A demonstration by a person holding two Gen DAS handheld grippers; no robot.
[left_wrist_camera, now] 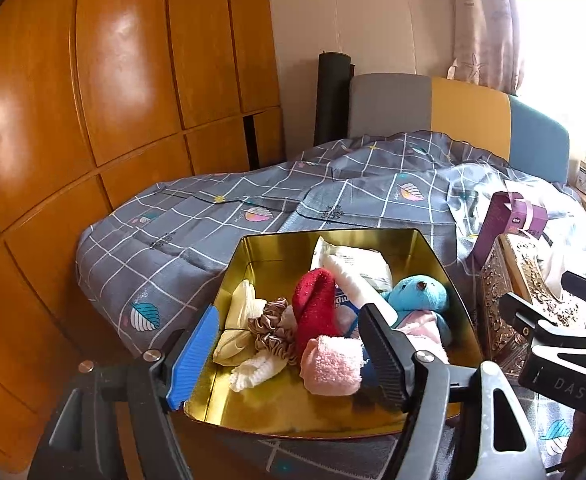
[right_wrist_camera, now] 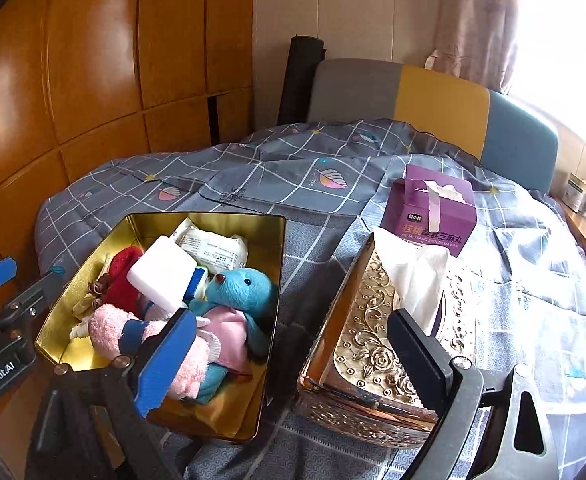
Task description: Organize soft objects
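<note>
Soft toys and socks piled in gold tin on bed; both grippers spread, empty, task seemingly near done.

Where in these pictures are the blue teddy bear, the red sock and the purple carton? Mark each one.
blue teddy bear [right_wrist_camera: 239, 290]: right wrist view, on its head.
red sock [left_wrist_camera: 317, 304]: left wrist view, on the middle of its fuzzy body.
purple carton [right_wrist_camera: 433, 216]: right wrist view, on its printed front face.

A tin sat on the bed, soft toys inside; a tissue box stood right of it; a carton behind that.
</note>
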